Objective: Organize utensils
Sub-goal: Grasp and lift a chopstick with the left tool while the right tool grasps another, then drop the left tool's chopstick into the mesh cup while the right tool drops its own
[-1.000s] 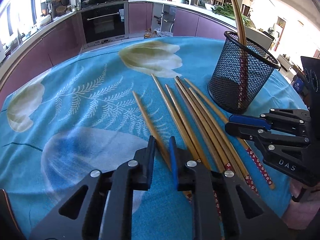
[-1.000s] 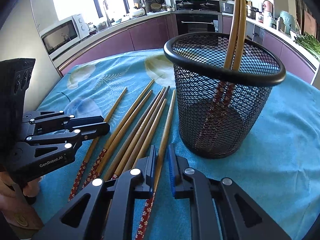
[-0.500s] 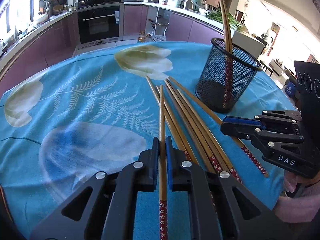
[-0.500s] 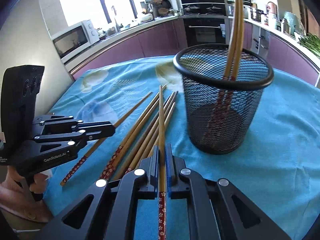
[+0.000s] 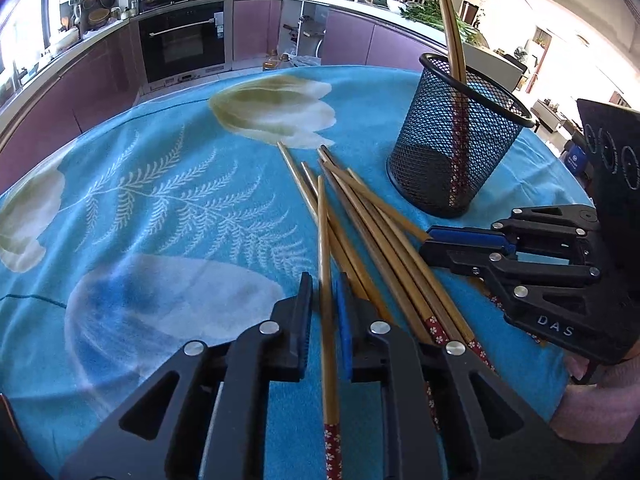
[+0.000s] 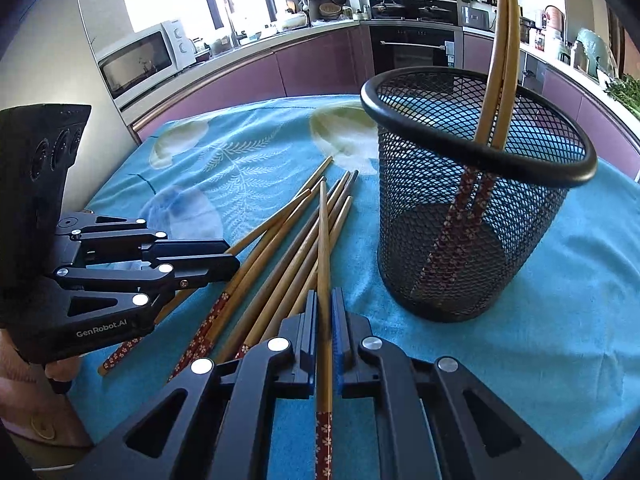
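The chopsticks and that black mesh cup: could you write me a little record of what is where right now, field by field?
surface: table under a blue floral cloth
mesh cup: upright, at the right of the loose pile
in cup: two chopsticks, patterned ends down
loose pile: several chopsticks lying on the cloth
left gripper: shut on one chopstick
right gripper: shut on another chopstick
background: oven, microwave
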Tool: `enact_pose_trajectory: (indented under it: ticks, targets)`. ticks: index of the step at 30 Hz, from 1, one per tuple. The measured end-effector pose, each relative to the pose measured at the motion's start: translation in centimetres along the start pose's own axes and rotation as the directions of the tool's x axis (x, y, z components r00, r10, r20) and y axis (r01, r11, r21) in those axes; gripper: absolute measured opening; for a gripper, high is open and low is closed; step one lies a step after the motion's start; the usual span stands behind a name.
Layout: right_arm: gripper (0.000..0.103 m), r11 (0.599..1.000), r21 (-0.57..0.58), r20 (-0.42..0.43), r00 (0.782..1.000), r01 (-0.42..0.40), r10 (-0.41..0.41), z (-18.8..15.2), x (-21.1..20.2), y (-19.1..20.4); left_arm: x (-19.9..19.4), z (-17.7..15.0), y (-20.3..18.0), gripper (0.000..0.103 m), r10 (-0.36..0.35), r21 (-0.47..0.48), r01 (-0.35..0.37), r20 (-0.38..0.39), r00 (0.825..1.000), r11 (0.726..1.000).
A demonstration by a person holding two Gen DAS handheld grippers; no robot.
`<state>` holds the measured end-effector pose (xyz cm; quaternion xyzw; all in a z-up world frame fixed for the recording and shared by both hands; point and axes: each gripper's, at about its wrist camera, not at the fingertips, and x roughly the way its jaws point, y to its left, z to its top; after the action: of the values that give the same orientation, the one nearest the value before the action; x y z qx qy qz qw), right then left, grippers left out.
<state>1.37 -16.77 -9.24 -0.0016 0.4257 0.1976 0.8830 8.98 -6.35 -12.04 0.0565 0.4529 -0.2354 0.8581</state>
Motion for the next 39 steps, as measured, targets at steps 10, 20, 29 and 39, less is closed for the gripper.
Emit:
enact_pose_trajectory:
  ticks: [10,20,29,39]
  targets:
    - [0.006,0.999,0.010,0.160,0.986,-0.050,0.048,1.0,-6.0,-0.7,-4.6,1.3,-0.2,0.007,-0.084,-0.006,0.086,0.108,0.991,0.996]
    - [0.006,0.997,0.025,0.285,0.956,-0.075,0.064,2.0,-9.9,-1.4,-10.5,3.2,-0.8,0.007,-0.182,0.027,0.181,0.238,0.954,0.983]
    - [0.006,0.995,0.030,0.354,0.932,-0.094,0.077,3.3,-12.1,-2.6,-14.0,5.1,-1.2,0.007,-0.247,0.055,0.243,0.331,0.911,0.969]
    - [0.006,0.997,0.025,0.439,0.897,-0.073,0.055,6.5,-14.6,-3.9,-16.9,9.8,-3.3,0.007,-0.303,0.111,0.283,0.430,0.850,0.953]
